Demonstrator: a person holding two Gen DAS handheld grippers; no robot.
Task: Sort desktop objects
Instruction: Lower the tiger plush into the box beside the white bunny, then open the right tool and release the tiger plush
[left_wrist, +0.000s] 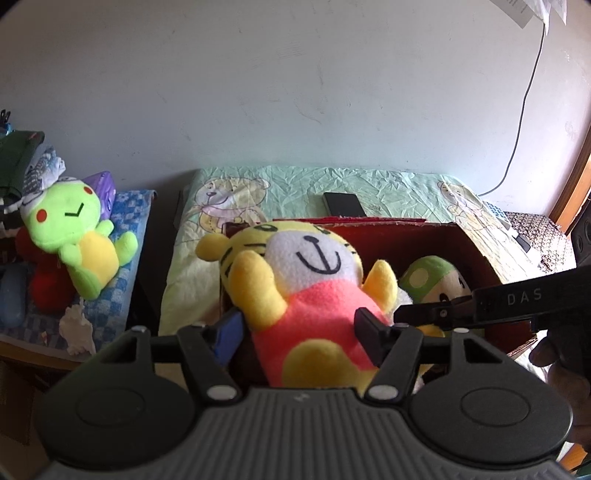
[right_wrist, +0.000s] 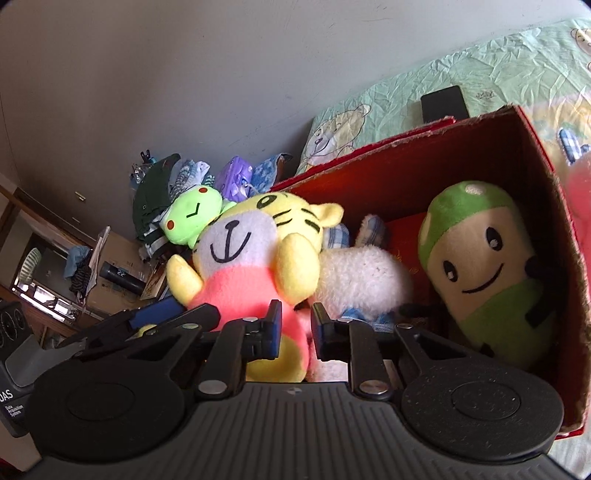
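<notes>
Tiger plush going into the red box, sorting partly done.

The left claw (left_wrist: 301, 328) stands wide around the tiger plush (left_wrist: 306, 291), which lies over the red box (right_wrist: 546, 206) rim; the right claw (right_wrist: 295, 330), narrow, pinches its pink body. 2 toys, a mushroom plush (right_wrist: 484, 266) and a white fluffy toy (right_wrist: 358, 280), already sit inside. The green frog plush (left_wrist: 79, 240) waits on the side worktop (left_wrist: 135, 206), and the packed box leaves little room.

Left tongs (left_wrist: 299, 328): jaws spread wide. Right tongs (right_wrist: 295, 328): jaws drawn near, narrow gap between, reaching just beside the left.
</notes>
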